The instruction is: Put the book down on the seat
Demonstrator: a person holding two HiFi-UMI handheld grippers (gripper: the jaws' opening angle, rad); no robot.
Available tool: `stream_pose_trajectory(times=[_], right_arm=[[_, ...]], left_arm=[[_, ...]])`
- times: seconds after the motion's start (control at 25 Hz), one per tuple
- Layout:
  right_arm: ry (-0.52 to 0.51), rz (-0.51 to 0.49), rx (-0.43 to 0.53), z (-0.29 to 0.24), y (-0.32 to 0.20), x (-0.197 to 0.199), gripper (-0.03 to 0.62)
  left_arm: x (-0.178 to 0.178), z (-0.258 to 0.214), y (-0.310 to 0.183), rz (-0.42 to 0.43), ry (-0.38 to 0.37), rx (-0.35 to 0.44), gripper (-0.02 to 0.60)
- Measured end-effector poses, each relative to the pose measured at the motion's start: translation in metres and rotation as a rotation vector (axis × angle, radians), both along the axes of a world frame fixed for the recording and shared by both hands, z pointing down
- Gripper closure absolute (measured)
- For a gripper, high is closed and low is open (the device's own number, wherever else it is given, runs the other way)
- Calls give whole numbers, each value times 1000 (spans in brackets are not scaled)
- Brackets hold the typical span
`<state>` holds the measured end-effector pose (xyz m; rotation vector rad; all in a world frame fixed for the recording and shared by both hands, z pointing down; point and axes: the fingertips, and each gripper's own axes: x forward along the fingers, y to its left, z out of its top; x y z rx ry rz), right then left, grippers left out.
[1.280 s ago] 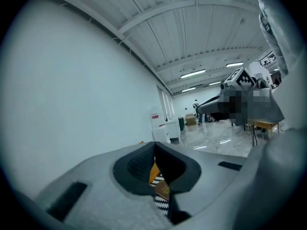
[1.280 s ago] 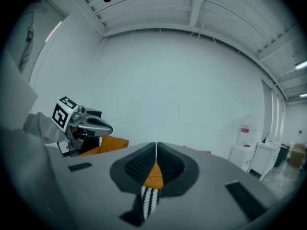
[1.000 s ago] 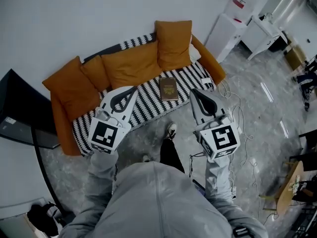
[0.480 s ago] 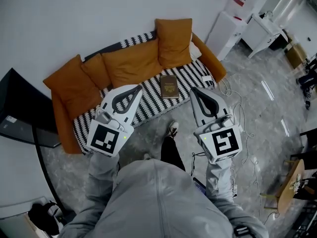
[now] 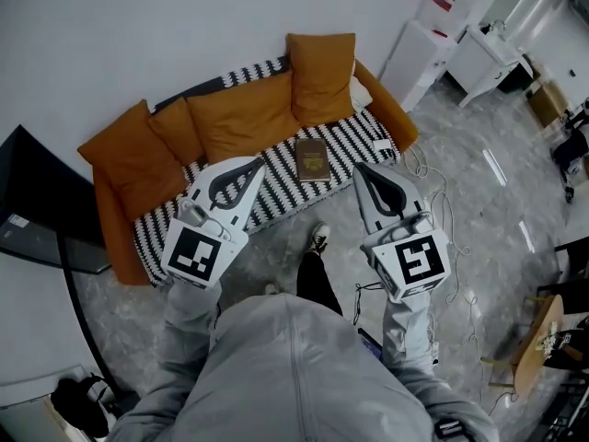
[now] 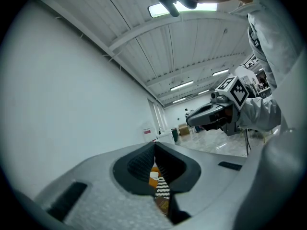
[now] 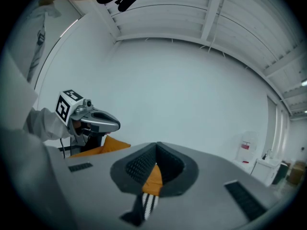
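Note:
A brown book (image 5: 313,159) lies flat on the black-and-white striped seat (image 5: 276,187) of an orange sofa, near its right half. Both grippers hover in front of the sofa, apart from the book. My left gripper (image 5: 254,165) is shut with nothing in it, its tip over the seat's front edge left of the book. My right gripper (image 5: 359,170) is shut and empty too, its tip just right of the book. In the left gripper view a sliver of the book (image 6: 162,204) shows past the closed jaws.
Orange cushions (image 5: 241,118) line the sofa back. A white water dispenser (image 5: 425,44) and a white table (image 5: 488,58) stand at the right. Cables (image 5: 433,201) trail over the marble floor. A dark screen (image 5: 37,210) is at the left. My shoe (image 5: 317,239) is near the sofa front.
Both grippers have barely shifted; the left one rose slightly. The book stays on the seat.

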<state>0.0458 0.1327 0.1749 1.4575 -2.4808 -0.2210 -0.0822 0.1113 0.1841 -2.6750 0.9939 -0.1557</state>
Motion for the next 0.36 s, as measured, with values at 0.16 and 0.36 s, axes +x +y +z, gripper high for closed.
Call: stream_pose_trajectory(times=[0.16,0.36], right_arm=[[-4,-17,39,-4,-2,-2,566],[-5,-10,5,3,-4,-1,566]], left_arm=[[-1,3,-3,6,-17,18,557],[2,8,-4,6,-16,6,557]])
